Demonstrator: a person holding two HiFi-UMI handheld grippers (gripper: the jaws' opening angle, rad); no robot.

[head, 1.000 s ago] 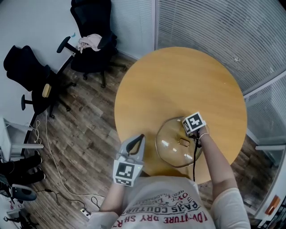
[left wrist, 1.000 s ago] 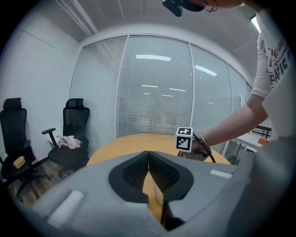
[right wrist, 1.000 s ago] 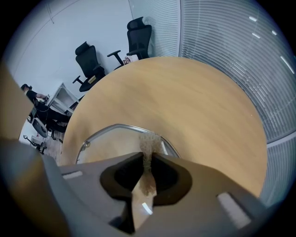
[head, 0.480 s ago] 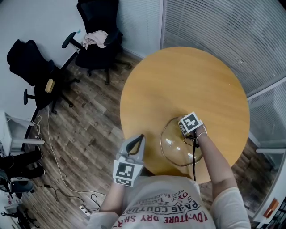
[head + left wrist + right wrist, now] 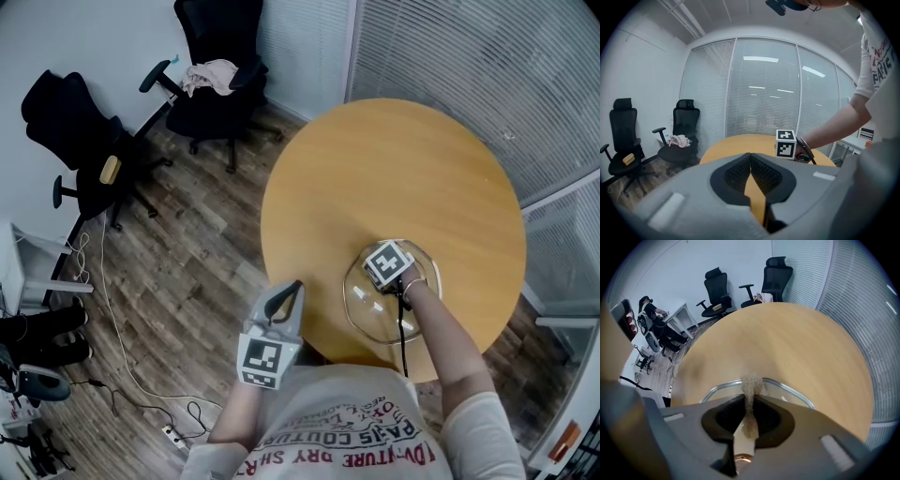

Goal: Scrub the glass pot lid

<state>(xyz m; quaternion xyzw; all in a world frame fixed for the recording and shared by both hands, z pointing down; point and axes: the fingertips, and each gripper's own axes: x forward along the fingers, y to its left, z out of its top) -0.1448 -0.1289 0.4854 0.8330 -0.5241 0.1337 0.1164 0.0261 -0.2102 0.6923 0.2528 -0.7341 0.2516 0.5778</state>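
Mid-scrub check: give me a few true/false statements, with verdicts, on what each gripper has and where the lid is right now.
1. The right gripper is shut on a beige scrubber. True.
2. The glass lid lies on the floor. False: it lies on the round wooden table, near the person's edge.
3. The left gripper clamps the lid's rim. False: its jaws are together on nothing, and it is held off the table's edge, apart from the lid.
4. The scrubber's tip sticks out past the right gripper's jaws, over the lid. True.
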